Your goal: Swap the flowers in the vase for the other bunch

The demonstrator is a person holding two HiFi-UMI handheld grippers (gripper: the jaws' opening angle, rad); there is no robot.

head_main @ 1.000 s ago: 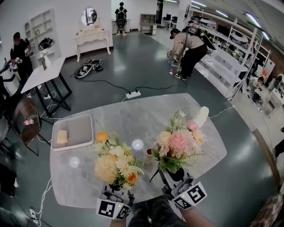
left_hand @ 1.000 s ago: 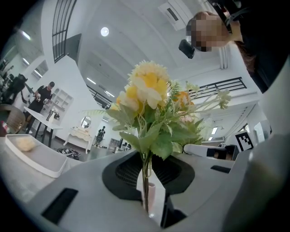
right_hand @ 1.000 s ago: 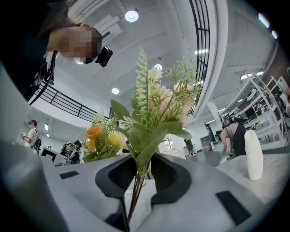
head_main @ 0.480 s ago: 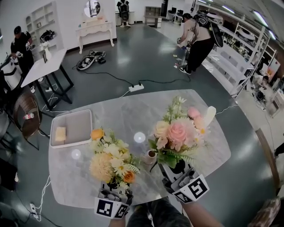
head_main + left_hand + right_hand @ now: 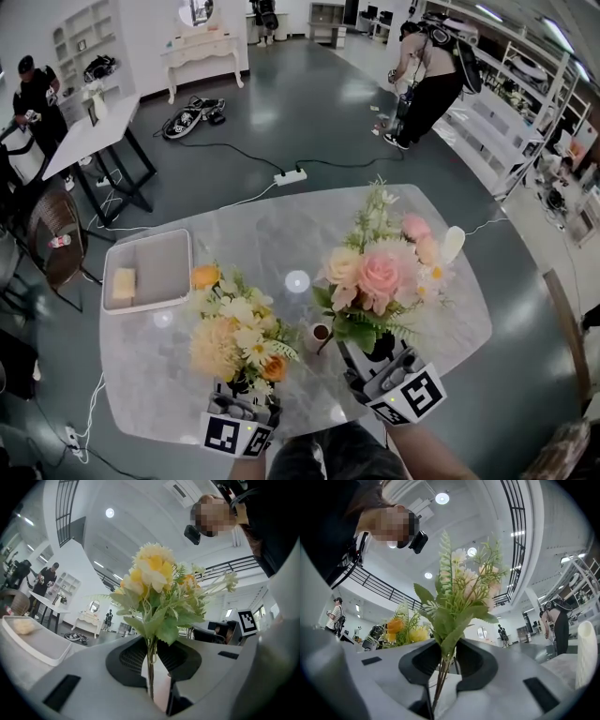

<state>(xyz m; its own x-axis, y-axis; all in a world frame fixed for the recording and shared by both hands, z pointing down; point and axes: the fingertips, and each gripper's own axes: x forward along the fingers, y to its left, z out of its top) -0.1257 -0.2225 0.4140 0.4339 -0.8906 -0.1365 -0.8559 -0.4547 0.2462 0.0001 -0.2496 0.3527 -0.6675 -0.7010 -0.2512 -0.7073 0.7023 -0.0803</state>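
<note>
Mid-swap. My left hand-held gripper (image 5: pixel 151 677) clamped on yellow bunch (image 5: pixel 234 333) stems, lower centre of head view; right hand-held gripper (image 5: pixel 440 677) clamped on pink bunch (image 5: pixel 380 272) stems. White vase (image 5: pixel 452 246) flowerless at right edge of bench (image 5: pixel 253 234). Next, I judge — thread replacement stems into narrow mouth.

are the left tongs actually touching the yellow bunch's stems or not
Touching. The left gripper view shows the left tongs closed on the stems of the yellow bunch: the stems stand pinched in the narrow slot between the two pads, and the flowers rise upright above.

Two flower bunches (image 5: pixel 234 328) (image 5: pixel 380 277), two tools (image 5: pixel 246 396) (image 5: pixel 380 367), one vase (image 5: pixel 452 246), one tray (image 5: pixel 167 267).
</note>
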